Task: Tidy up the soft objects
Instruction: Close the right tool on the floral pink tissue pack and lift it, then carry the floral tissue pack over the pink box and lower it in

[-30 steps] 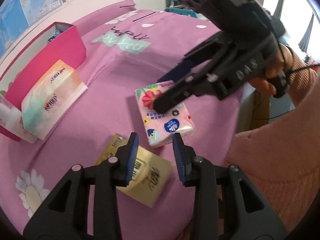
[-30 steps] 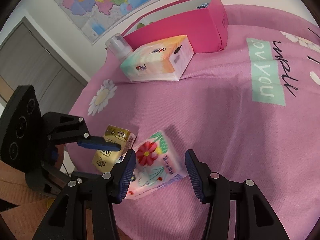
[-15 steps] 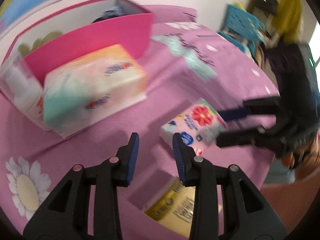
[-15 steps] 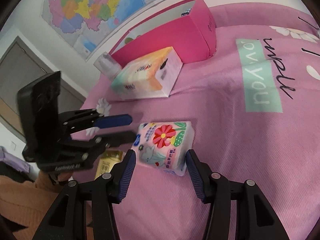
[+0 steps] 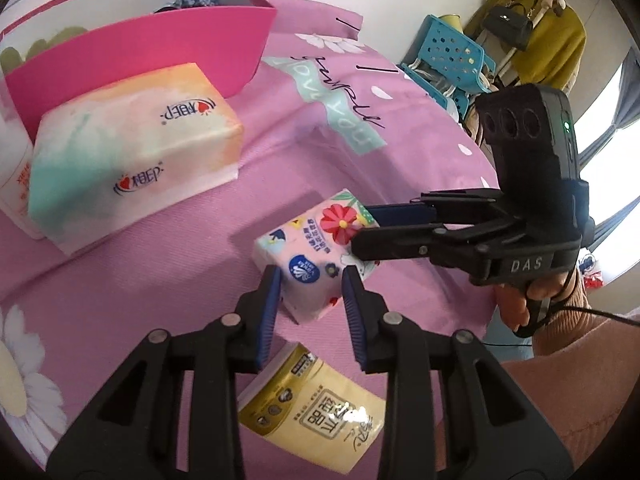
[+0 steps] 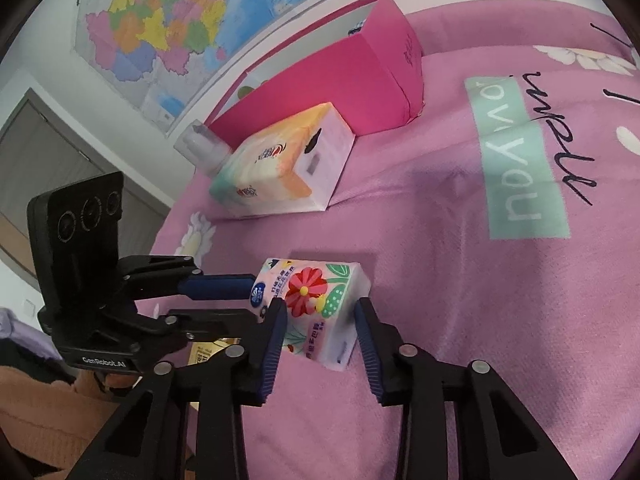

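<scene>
A small floral tissue pack [image 5: 310, 258] lies on the pink bedspread; it also shows in the right wrist view [image 6: 320, 308]. My right gripper [image 6: 320, 312] has its fingers on both sides of the pack and appears shut on it. My left gripper [image 5: 310, 290] is open, its fingers just in front of the pack's near corner. A yellow tissue pack [image 5: 320, 408] lies under the left gripper. A large pastel tissue pack [image 5: 128, 148] leans against the pink box [image 5: 160, 48].
The pink box [image 6: 348, 80] holds some cloth items at the back. A white bottle [image 6: 202, 148] stands beside the large pack [image 6: 280, 164]. A blue chair [image 5: 452, 60] and hanging clothes stand beyond the bed's far edge.
My right gripper has turned the floral pack and closed around it. My left gripper has swung from the yellow pack to point at the floral pack.
</scene>
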`<state>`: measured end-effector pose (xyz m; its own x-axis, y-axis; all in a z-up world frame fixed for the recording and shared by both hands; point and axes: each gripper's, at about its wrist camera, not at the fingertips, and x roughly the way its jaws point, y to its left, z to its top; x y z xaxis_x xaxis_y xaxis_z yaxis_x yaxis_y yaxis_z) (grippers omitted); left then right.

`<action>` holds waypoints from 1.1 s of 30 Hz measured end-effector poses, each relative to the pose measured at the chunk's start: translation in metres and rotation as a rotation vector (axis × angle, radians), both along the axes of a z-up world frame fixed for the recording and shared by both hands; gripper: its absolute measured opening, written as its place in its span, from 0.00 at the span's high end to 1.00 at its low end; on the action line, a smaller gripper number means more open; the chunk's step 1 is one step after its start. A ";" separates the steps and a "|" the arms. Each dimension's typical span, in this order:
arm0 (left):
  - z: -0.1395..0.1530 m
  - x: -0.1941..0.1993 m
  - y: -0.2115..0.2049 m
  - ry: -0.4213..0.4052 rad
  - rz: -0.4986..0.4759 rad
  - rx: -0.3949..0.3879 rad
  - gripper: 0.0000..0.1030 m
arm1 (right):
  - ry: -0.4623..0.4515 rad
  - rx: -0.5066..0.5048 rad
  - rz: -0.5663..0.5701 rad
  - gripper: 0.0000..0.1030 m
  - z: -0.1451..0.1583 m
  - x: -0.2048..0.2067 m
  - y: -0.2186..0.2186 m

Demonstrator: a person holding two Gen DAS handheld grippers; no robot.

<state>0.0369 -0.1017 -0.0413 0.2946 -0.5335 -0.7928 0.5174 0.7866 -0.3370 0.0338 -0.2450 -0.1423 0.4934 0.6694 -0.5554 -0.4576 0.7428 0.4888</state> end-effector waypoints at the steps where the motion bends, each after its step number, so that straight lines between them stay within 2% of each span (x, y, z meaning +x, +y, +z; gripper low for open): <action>1: 0.001 0.001 0.001 0.004 0.000 -0.013 0.67 | -0.005 -0.006 -0.002 0.66 0.001 0.000 0.001; 7: 0.013 0.004 0.008 -0.010 0.009 -0.054 0.67 | -0.030 -0.008 -0.008 0.68 0.009 -0.002 0.001; 14: 0.030 0.004 0.015 -0.062 0.029 -0.082 0.67 | -0.082 -0.007 -0.009 0.68 0.027 -0.004 0.003; 33: 0.070 0.020 0.033 -0.194 0.109 -0.101 0.67 | -0.202 -0.014 0.009 0.68 0.075 0.008 0.019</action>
<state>0.0567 -0.0690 0.0291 0.4962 -0.5640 -0.6600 0.4944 0.8085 -0.3192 0.0423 -0.2260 -0.0678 0.5897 0.6674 -0.4548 -0.5524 0.7441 0.3758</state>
